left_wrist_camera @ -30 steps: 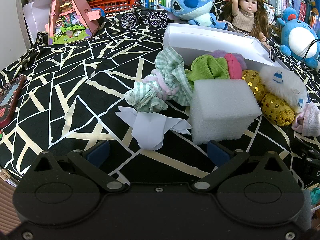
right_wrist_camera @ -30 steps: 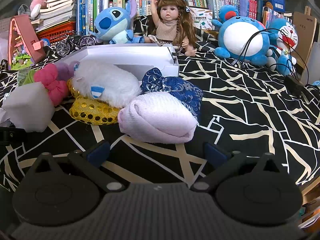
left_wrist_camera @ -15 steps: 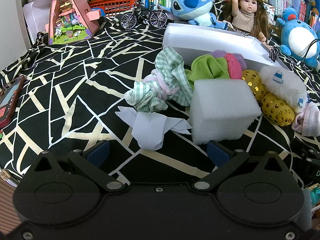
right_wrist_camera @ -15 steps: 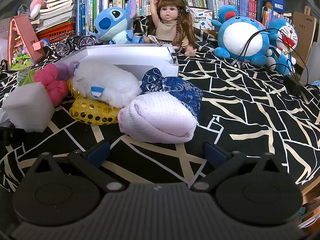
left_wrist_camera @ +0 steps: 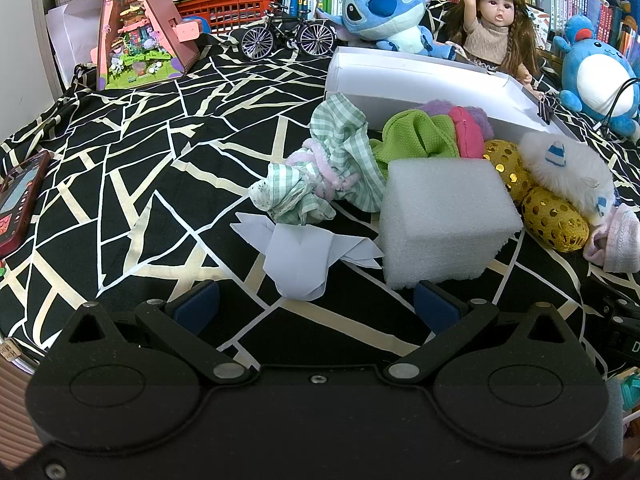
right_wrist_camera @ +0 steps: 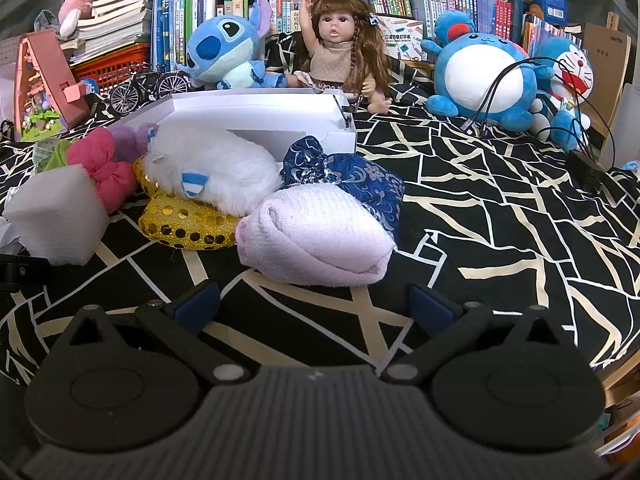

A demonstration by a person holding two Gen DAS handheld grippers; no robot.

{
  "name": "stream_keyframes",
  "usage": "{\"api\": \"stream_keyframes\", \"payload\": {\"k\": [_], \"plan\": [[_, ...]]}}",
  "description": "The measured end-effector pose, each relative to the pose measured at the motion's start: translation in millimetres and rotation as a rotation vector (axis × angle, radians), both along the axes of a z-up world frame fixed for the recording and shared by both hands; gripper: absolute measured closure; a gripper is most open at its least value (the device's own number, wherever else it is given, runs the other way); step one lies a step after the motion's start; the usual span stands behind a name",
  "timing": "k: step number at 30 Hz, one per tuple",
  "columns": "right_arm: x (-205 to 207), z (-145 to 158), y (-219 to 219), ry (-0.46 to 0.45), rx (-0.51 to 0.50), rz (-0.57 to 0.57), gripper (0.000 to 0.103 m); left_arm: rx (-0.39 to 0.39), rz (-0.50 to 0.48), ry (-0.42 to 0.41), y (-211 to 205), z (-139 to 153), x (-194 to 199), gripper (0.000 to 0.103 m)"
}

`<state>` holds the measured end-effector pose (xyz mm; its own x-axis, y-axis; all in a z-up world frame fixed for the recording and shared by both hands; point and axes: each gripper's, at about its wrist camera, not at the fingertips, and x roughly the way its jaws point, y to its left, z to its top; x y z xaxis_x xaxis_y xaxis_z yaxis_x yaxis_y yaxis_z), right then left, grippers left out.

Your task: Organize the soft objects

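The soft things lie in a loose heap on the black cloth with cream lines (left_wrist_camera: 132, 184), just in front of the white box (left_wrist_camera: 416, 80) that stands toward the far edge. In the left wrist view a white foam block (left_wrist_camera: 444, 220) sits nearest, with a folded white paper (left_wrist_camera: 304, 252) touching its left side and a green checked cloth (left_wrist_camera: 336, 164) bunched just behind the paper. Behind the block a bright green cloth (left_wrist_camera: 412, 136) and a pink bundle (left_wrist_camera: 466, 136) lean against the box wall. To the right of the block a white furry toy (left_wrist_camera: 568, 172) rests on top of a gold sequin pouch (left_wrist_camera: 556, 220).

In the right wrist view a rolled pale lilac sock (right_wrist_camera: 316, 236) lies nearest, touching the gold sequin pouch on its left and a dark blue patterned pouch (right_wrist_camera: 360, 176) just behind it; the blue pouch sits against the front corner of the box.

The left tool (left_wrist_camera: 316, 304) hovers low over the cloth with its blue-padded fingers spread wide and nothing between them; the paper's tip and the foam block's near edge lie just ahead of it. The right tool (right_wrist_camera: 316, 304) is likewise spread wide and holds nothing, with the lilac sock just ahead of its fingers.

Along the far edge sit a blue plush alien (left_wrist_camera: 384, 4), a doll with long brown hair (left_wrist_camera: 496, 32), a model bicycle (left_wrist_camera: 288, 32) and a pink toy house (left_wrist_camera: 140, 28), with rows of books behind them. A phone (left_wrist_camera: 20, 200) lies at the left edge of the cloth.
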<state>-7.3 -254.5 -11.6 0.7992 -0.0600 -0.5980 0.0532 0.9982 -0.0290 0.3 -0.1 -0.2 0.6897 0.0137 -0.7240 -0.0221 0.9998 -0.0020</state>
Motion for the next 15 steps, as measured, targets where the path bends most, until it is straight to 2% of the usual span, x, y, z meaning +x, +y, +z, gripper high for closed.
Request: {"api": "stream_keyframes", "payload": {"k": [15], "plan": [[1.6, -2.3, 2.7, -0.006, 0.0, -0.001, 0.0, 0.0, 0.0, 0.0, 0.1, 0.0, 0.0, 0.0]]}}
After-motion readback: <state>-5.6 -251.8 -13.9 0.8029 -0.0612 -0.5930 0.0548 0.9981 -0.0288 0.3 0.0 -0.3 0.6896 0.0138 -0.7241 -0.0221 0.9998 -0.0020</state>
